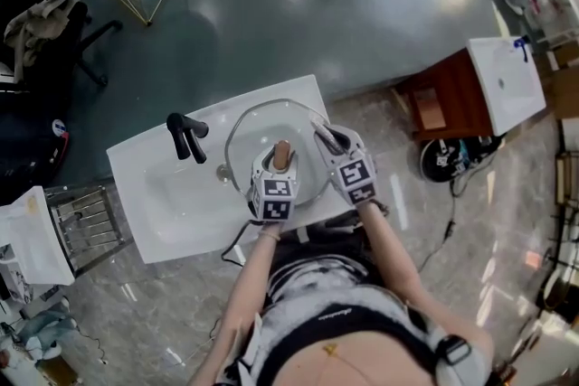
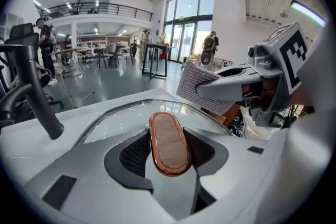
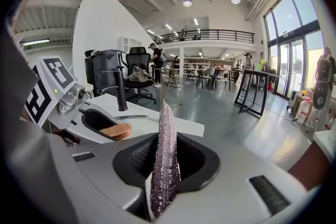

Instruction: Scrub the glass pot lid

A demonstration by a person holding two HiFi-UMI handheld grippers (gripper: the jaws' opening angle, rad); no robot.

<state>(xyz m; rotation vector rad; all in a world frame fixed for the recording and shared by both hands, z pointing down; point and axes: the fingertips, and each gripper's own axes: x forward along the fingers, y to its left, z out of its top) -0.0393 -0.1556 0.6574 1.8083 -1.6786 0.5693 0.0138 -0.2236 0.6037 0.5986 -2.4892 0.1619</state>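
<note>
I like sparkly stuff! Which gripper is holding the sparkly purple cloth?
The right gripper: its jaws pinch the sparkly cloth. The left gripper grips the lid's copper handle instead.

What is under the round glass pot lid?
The white sink basin shows through the round glass pot lid. The left gripper, on the lid's copper-rimmed handle, covers the middle, hiding what lies below.

The glass pot lid (image 1: 244,140) sits over the sink (image 1: 172,199), with the faucet (image 1: 185,138) to its left.
</note>
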